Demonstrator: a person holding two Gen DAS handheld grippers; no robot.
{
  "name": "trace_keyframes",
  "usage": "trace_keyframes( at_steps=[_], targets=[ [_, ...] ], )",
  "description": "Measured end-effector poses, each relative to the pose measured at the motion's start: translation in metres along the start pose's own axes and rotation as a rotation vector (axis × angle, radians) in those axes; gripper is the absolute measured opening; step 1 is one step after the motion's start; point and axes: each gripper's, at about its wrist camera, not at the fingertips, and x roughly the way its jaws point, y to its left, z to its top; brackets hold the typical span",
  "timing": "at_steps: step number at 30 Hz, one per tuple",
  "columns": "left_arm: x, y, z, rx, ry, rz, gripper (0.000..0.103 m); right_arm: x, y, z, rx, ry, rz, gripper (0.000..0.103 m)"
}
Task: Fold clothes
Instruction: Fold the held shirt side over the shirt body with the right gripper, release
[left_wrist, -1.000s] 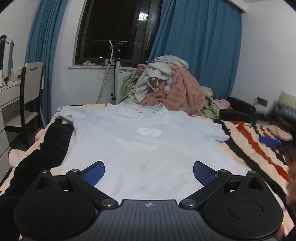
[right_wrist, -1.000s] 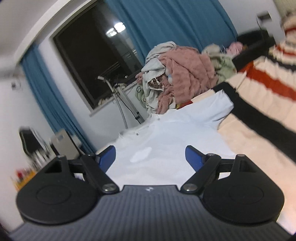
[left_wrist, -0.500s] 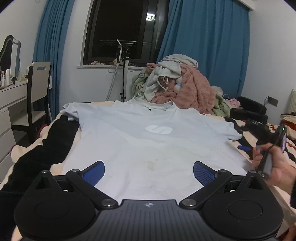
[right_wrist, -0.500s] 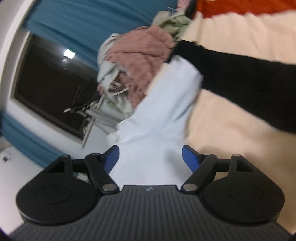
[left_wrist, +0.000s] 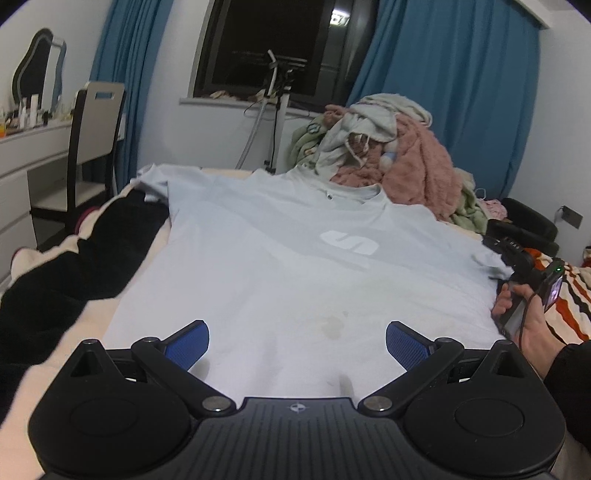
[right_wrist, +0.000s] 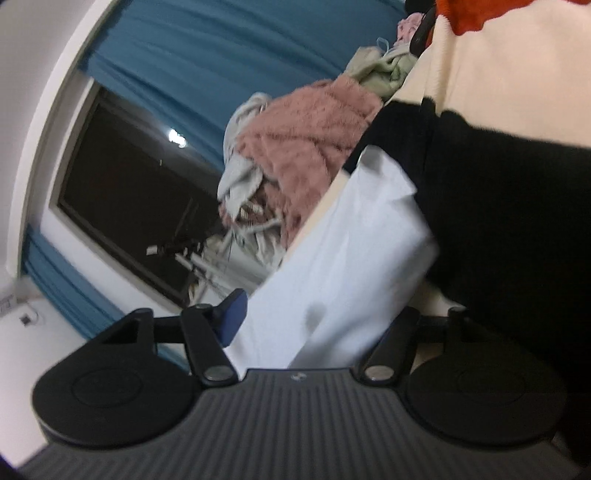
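A pale blue T-shirt (left_wrist: 288, 258) with a white logo lies flat, front up, on the bed, collar at the far end. My left gripper (left_wrist: 297, 341) is open and empty, just above the shirt's hem. In the left wrist view the right gripper (left_wrist: 517, 262) is held in a hand at the shirt's right sleeve. In the right wrist view, tilted sideways, my right gripper (right_wrist: 321, 317) is open with the sleeve (right_wrist: 354, 258) lying between its fingers; the right fingertip is hidden under the cloth.
A heap of pink, grey and green clothes (left_wrist: 391, 155) sits at the far end of the bed. The striped blanket (left_wrist: 55, 280) has a black band left of the shirt. A chair (left_wrist: 92, 136) and white desk stand at the left.
My right gripper rolled sideways and moved down onto the right sleeve, which now lies between its fingers. The left gripper edged forward and turned slightly left.
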Motion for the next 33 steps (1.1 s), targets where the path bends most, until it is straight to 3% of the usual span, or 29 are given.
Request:
trace_keyframes(
  at_steps=[7,9,11,15,21,27,33],
  targets=[
    [0.033,0.008,0.0,-0.048,0.063,0.035,0.103,0.038,0.0,0.011,-0.064,-0.041,-0.007,0.064],
    [0.038,0.011,0.002,-0.078,0.076,0.039,0.103,0.042,0.004,0.011,-0.099,-0.036,-0.04,0.048],
    [0.038,0.012,0.005,-0.107,0.078,0.037,0.103,0.042,0.007,0.013,-0.094,-0.038,-0.105,0.011],
    [0.031,0.023,0.017,-0.167,0.035,0.068,0.103,0.034,0.045,0.017,-0.264,-0.041,-0.211,0.006],
    [0.005,0.038,0.036,-0.187,-0.024,0.076,0.103,0.016,0.164,0.015,-0.531,-0.08,-0.277,0.004],
    [-0.032,0.063,0.05,-0.183,-0.07,0.081,0.103,0.028,0.295,-0.045,-0.843,-0.104,-0.319,0.005],
    [-0.035,0.096,0.052,-0.201,-0.055,0.118,0.103,0.081,0.359,-0.17,-1.088,-0.009,-0.267,0.005]
  ],
)
